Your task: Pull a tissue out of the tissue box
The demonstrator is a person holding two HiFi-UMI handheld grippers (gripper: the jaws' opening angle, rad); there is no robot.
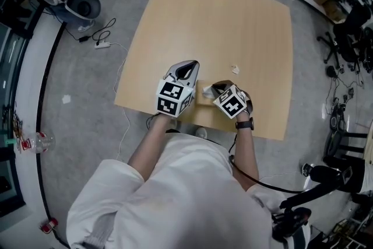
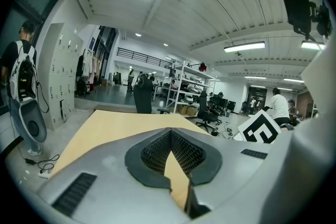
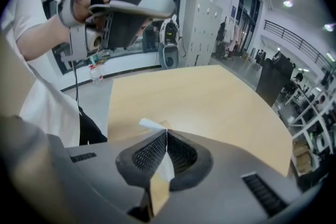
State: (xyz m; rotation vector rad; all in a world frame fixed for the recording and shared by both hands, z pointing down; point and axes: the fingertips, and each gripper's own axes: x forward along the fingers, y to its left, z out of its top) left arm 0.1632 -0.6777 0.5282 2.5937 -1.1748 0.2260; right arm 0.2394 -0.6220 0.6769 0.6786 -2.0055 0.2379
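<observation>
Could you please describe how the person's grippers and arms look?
The left gripper and right gripper are grey shells with black ribbed jaws, each bearing a white cube with black square markers. White short sleeves, a black watch on the right wrist, a black cable.

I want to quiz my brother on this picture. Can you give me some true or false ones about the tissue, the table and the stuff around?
1. The right gripper is pinching a white tissue. True.
2. The table is made of glass. False: it is light wood.
3. The person wears a black watch on the right wrist. True.
4. A water bottle stands on the table. False: the bottle is off the table, far over at the left.
</observation>
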